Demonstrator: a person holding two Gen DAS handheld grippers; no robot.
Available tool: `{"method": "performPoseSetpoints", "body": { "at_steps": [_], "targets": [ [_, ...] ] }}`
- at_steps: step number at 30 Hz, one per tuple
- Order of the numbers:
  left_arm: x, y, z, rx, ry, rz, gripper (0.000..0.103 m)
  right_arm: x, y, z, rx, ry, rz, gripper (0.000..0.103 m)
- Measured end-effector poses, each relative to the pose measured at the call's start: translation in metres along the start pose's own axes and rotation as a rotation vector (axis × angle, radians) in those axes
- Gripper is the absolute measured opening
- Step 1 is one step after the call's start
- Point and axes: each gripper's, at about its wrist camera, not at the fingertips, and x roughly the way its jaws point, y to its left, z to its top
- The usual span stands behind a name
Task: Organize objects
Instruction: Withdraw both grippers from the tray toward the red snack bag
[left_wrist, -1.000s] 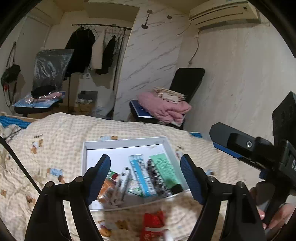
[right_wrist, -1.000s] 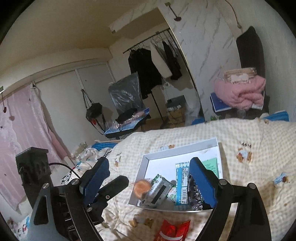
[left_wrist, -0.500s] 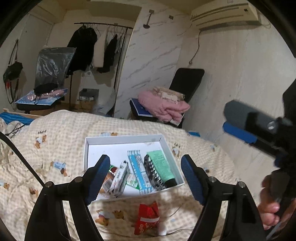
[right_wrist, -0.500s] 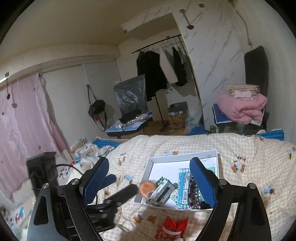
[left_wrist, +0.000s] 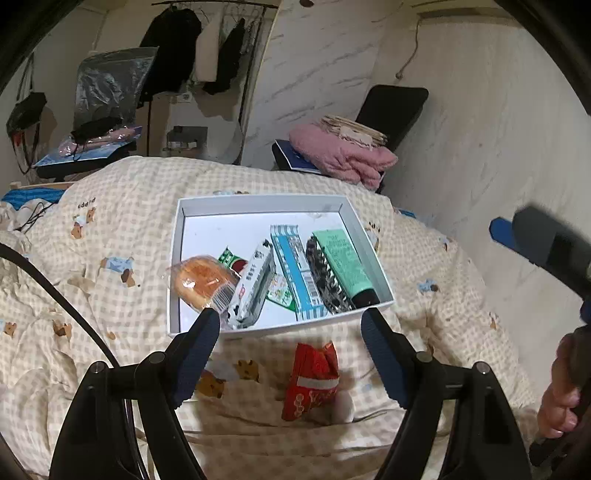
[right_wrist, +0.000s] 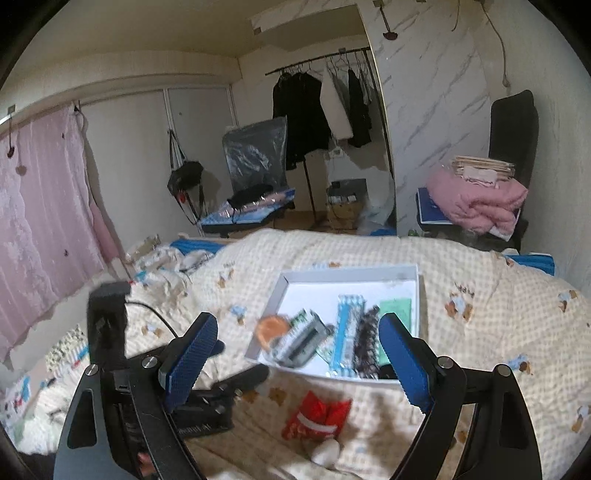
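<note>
A white tray lies on the checked quilt and holds a wrapped bun, a white milk carton, a blue striped packet, a black comb and a green tube. A red snack packet lies on the quilt in front of the tray, between my left gripper's open, empty fingers. The tray and red packet also show in the right wrist view. My right gripper is open and empty above them.
A small white object lies by the red packet. A black chair with a pink blanket stands behind the bed at the right. A clothes rack and another chair stand at the back. The left gripper's body is at the right gripper's left.
Both grippers have pulled back and risen, so the tray and red packet show more fully. Both stay open and empty.
</note>
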Motion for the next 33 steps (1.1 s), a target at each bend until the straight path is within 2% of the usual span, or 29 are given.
{"method": "performPoseSetpoints", "body": {
  "at_steps": [4, 8, 18, 27, 33],
  "targets": [
    [0.0, -0.007, -0.003, 0.046, -0.002, 0.023, 0.082, 0.006, -0.007, -0.02, 0.011, 0.033, -0.008, 0.09],
    [0.007, -0.011, -0.006, 0.099, -0.008, 0.152, 0.082, 0.016, -0.02, -0.038, 0.049, 0.08, -0.029, 0.09],
    [0.031, 0.005, -0.016, 0.057, 0.098, 0.085, 0.082, 0.031, -0.031, -0.067, 0.1, 0.144, -0.029, 0.09],
    [0.041, 0.008, -0.028, 0.043, 0.156, 0.082, 0.082, 0.042, -0.022, -0.085, 0.065, 0.199, -0.032, 0.09],
    [0.058, 0.015, -0.037, 0.004, 0.23, 0.074, 0.082, 0.055, -0.022, -0.1, 0.062, 0.26, -0.053, 0.09]
  ]
}}
